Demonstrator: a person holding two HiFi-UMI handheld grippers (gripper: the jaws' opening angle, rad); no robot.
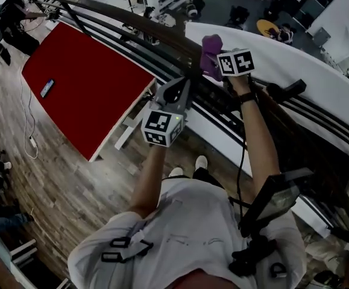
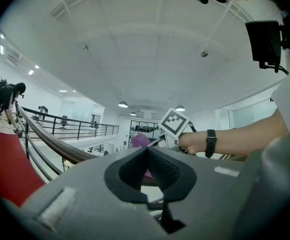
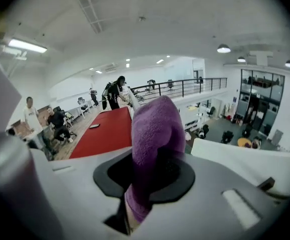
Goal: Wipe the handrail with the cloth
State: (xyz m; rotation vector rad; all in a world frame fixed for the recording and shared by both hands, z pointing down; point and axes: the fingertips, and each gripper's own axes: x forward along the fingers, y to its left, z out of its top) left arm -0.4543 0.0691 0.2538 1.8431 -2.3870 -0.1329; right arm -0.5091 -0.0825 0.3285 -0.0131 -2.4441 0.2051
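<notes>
The right hand-held gripper is clamped on a purple cloth. The fabric is pinched between its jaws and a thick fold stands up well past the fingertips. In the head view the cloth sits right at the dark top bar of the handrail, which curves away to the upper left. From that angle I cannot tell whether the fabric is pressed on the bar or only just over it.

The left hand-held gripper has its jaws together with nothing between them. It sits lower and nearer the person, just beside the railing's lower bars. Its own view looks along the rail toward the other gripper and the cloth.

By my reading the wiping step itself is in hand, or about to start — the cloth is gripped and at the rail, so no pick-up is left to do. Nothing here shows how much of the bar is already clean.

The next move calls for setting the free fold down onto the top of the bar with some pressure. The cloth then has to be drawn along the curve — with the wrist turning so the fabric, not the hard jaw tips, meets the rail. The grip should stay tight, since friction on the bar could drag the cloth out.
</notes>
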